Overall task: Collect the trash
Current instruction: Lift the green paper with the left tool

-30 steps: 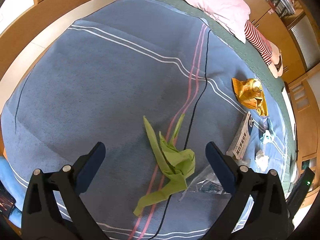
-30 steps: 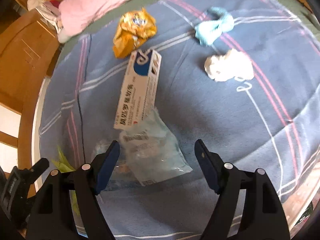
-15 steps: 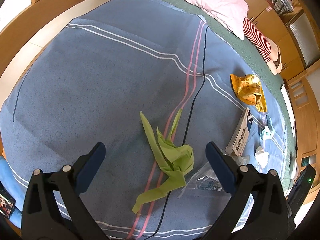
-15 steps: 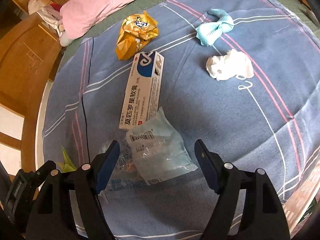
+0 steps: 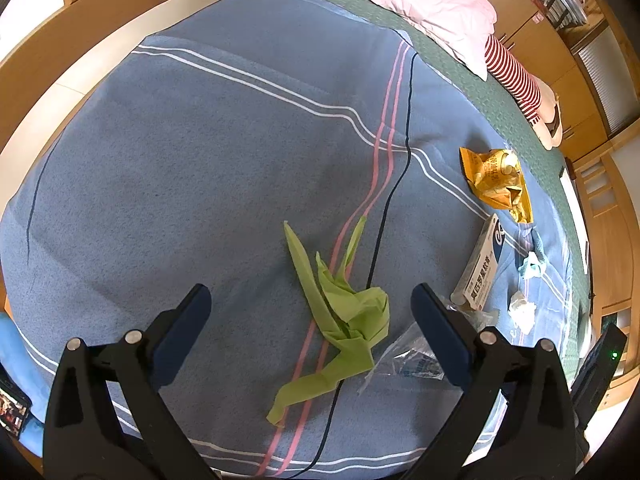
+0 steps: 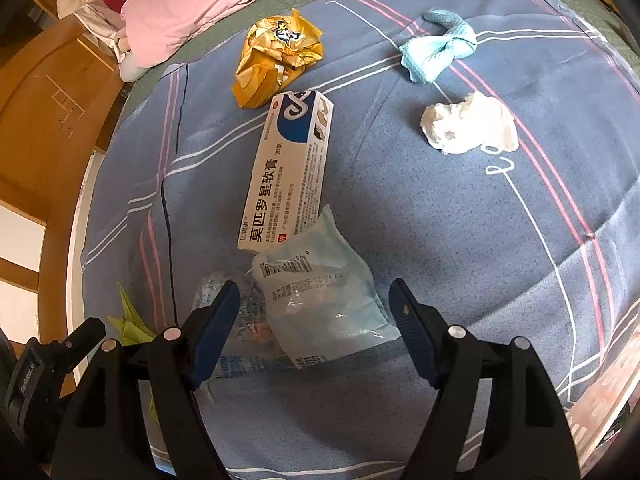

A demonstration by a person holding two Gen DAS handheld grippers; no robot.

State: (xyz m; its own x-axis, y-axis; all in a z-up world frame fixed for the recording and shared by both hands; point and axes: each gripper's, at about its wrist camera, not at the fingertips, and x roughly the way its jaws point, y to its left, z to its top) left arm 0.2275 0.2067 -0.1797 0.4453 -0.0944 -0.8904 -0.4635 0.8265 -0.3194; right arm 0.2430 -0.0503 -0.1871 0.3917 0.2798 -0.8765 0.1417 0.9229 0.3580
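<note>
Trash lies on a blue striped blanket (image 5: 200, 160). A crumpled green paper strip (image 5: 344, 308) lies below and between the fingers of my left gripper (image 5: 308, 300), which is open and holds nothing. My right gripper (image 6: 314, 292) is open above a clear and pale blue plastic packet (image 6: 320, 300), its pads apart from it. A white and blue carton (image 6: 292, 176) lies just beyond the packet, partly under its top edge. Farther off are a yellow snack bag (image 6: 276, 60), a light blue cloth piece (image 6: 440, 48) and a white tissue wad (image 6: 468, 124).
A pink pillow (image 5: 432, 12) and a red-striped soft item (image 5: 516, 80) lie at the far end of the bed. A wooden bed frame (image 5: 60, 40) curves round the left. The green paper (image 6: 132, 320) and part of the left gripper's body (image 6: 48, 360) show lower left in the right wrist view.
The trash has slid slightly right in the right wrist view. The left wrist view is nearly the same. Both grippers stay open and nothing was picked up.
</note>
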